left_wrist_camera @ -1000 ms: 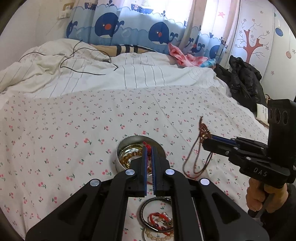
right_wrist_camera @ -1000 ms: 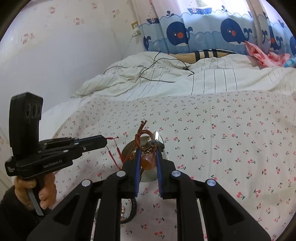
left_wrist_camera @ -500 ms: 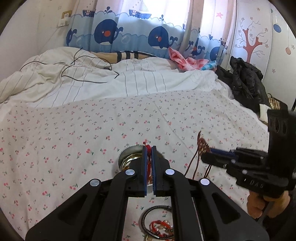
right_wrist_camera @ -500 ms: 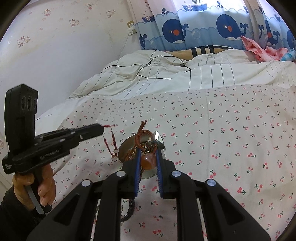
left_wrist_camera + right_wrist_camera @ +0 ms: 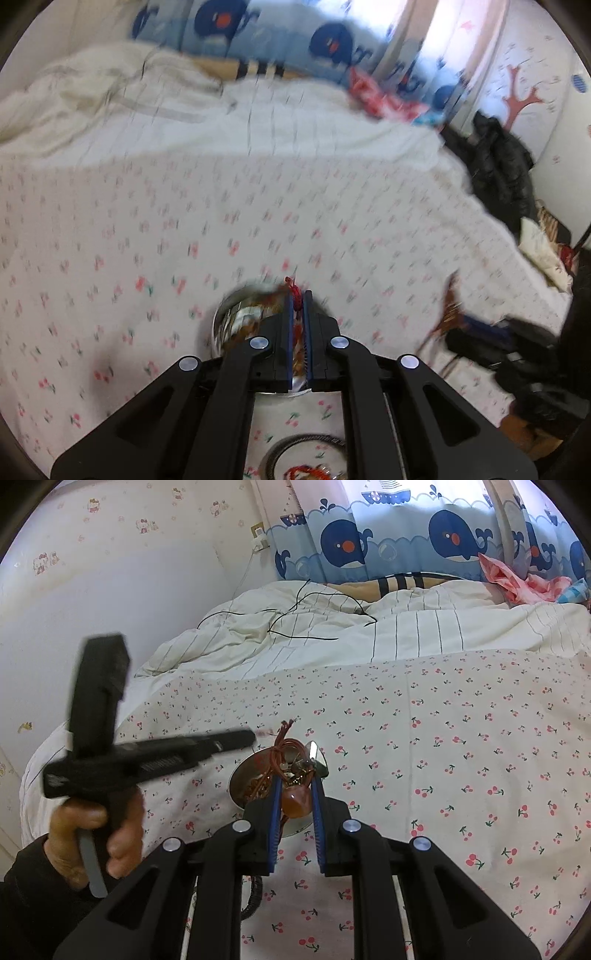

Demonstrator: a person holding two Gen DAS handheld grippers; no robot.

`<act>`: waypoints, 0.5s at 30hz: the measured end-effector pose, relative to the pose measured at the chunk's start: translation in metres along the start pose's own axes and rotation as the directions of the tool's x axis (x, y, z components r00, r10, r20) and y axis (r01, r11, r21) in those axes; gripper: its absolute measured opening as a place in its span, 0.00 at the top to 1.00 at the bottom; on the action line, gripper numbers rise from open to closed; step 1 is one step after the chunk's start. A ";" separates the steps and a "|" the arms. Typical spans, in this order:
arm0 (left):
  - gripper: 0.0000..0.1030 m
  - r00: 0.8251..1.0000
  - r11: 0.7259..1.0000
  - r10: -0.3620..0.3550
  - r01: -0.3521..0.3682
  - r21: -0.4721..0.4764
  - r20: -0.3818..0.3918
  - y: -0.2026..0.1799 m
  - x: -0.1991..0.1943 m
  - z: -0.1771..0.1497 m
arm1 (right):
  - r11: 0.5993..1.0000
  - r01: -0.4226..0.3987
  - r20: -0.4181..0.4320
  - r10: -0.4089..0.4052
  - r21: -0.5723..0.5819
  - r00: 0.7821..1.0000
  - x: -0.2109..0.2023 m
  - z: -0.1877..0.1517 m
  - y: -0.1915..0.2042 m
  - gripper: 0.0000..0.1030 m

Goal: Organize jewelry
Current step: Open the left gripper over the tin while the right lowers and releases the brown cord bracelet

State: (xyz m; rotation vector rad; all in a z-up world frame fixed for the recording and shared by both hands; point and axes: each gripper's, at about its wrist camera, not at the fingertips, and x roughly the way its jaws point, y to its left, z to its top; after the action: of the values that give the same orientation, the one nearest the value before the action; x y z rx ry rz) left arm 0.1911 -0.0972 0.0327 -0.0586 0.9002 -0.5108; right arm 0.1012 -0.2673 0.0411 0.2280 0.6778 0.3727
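Note:
My left gripper (image 5: 298, 297) is shut on a thin red cord bracelet (image 5: 295, 291) and hovers over the near side of a round metal tin (image 5: 231, 321) on the cherry-print bedspread; this view is blurred. In the right wrist view the left gripper (image 5: 251, 736) reaches in from the left above the tin (image 5: 240, 779), which holds several pieces. My right gripper (image 5: 295, 786) is shut on an amber pendant (image 5: 295, 801) whose brown cord (image 5: 280, 746) loops over the tin. The right gripper (image 5: 458, 326) shows blurred at the right.
A dark bangle with a red bracelet inside it (image 5: 303, 461) lies on the bedspread below my left fingers. A striped duvet (image 5: 369, 635) with a black cable is bunched at the back. Dark clothes (image 5: 498, 170) are piled at the bed's right edge.
My left gripper has moved right and down with the red cord, closer over the tin. The right gripper with the pendant has stayed in place.

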 end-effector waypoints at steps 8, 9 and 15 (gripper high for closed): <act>0.34 0.989 0.991 0.132 -0.134 -0.020 -0.062 0.017 -0.008 -0.015 | 1.000 0.001 -0.018 -0.001 -0.010 1.000 0.008 0.000 0.005 0.84; 0.32 0.987 0.988 0.149 -0.150 -0.023 -0.052 0.019 -0.015 -0.018 | 1.000 -0.002 -0.018 0.002 -0.011 1.000 0.009 0.001 0.007 0.84; 0.19 0.983 0.970 0.186 -0.183 -0.159 0.001 0.054 -0.055 -0.055 | 0.999 0.013 -0.033 -0.014 -0.034 0.999 0.030 0.011 0.020 0.84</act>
State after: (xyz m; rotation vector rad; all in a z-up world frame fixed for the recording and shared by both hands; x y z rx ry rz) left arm 0.1429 -0.0166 0.0248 -0.1222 0.9193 -0.2641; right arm 0.1244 -0.2381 0.0386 0.1856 0.7045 0.3756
